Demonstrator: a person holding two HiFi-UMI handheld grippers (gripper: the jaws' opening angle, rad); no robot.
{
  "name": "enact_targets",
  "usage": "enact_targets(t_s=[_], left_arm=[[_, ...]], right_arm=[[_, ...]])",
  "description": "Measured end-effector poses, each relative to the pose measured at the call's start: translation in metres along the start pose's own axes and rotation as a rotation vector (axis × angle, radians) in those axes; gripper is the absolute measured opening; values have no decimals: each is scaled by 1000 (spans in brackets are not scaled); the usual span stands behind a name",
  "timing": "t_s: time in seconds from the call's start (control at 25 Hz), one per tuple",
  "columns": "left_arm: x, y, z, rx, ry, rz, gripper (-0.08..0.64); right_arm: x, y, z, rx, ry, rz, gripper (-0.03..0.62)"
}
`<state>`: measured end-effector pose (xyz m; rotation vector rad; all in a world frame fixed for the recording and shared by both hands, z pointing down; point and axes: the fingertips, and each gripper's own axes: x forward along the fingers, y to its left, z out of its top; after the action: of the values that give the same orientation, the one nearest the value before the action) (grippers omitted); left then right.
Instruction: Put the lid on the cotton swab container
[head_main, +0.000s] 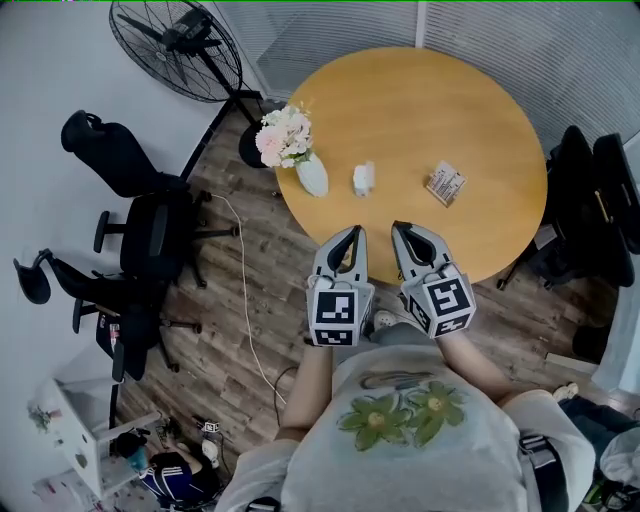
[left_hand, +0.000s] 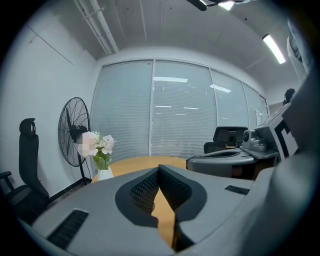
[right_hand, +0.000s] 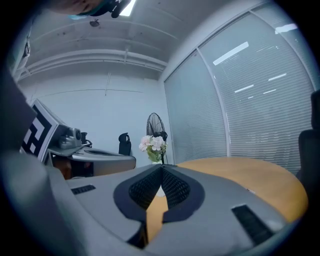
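Note:
On the round wooden table (head_main: 480, 110) lie a small white object (head_main: 363, 178) near the middle and a flat squarish box (head_main: 445, 183) to its right; which is the container and which the lid I cannot tell. My left gripper (head_main: 352, 233) and right gripper (head_main: 398, 229) hover side by side over the table's near edge, short of both objects. Both are shut with nothing between their jaws. In the left gripper view the left gripper (left_hand: 159, 169) has its tips together, as does the right gripper (right_hand: 162, 167) in the right gripper view. Neither gripper view shows the two objects.
A white vase of pink flowers (head_main: 292, 145) stands at the table's left edge. A floor fan (head_main: 180, 45) stands at back left, black office chairs (head_main: 140, 230) at left and more chairs (head_main: 590, 200) at right. A white cable (head_main: 245, 300) runs over the wood floor.

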<state>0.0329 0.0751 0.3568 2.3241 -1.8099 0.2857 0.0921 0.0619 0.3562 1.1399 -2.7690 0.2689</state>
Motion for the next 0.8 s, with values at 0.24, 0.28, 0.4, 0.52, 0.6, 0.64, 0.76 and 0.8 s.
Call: enact_targets(t_s=[0.24, 0.28, 0.4, 0.52, 0.6, 0.64, 0.76, 0.8], left_arm=[[20, 3, -8, -11, 21, 23, 2], [22, 4, -10, -12, 26, 26, 2], [29, 9, -14, -11, 35, 36, 2], [36, 15, -21, -29, 47, 39, 2], [42, 20, -25, -39, 53, 36, 2], [45, 23, -26, -42, 57, 35, 2], [57, 32, -34, -50, 75, 32, 2], [61, 36, -36, -49, 82, 31, 2]], right_arm=[[12, -17, -7, 5, 15, 15, -2], [13, -19, -8, 7, 17, 16, -2], [19, -25, -10, 12, 20, 13, -2], [25, -31, -13, 15, 25, 5, -2], [30, -35, -15, 18, 29, -2, -2], [33, -36, -15, 19, 32, -5, -2], [43, -41, -19, 27, 44, -14, -2], [47, -43, -20, 30, 49, -16, -2]])
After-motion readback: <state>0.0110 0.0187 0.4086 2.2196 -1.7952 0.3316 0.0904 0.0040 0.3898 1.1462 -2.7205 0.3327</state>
